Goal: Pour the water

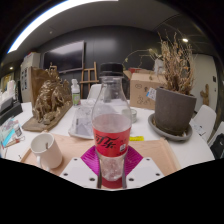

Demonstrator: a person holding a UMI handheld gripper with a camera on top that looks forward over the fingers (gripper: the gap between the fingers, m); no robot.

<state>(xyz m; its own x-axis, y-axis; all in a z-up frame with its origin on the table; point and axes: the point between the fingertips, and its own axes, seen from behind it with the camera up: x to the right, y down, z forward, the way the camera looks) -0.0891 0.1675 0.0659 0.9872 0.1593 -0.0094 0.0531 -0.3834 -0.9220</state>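
Note:
A clear plastic bottle [111,115] with a black cap and a red label stands upright between my fingers, its lower part holding clear water. My gripper [111,168] is shut on the bottle's base, with a magenta pad [90,160] pressed against each side. A white cup [44,150] sits on the wooden table [160,152], to the left of the fingers and slightly ahead of them. The bottle's bottom is hidden between the fingers.
Beyond the bottle to the right stands a grey pot with a dried plant [175,108], with a yellow plate [160,127] beside it. To the left are a brown figurine [48,100], a small bottle [75,92] and a glass tray [84,122]. A cardboard box [146,88] sits behind.

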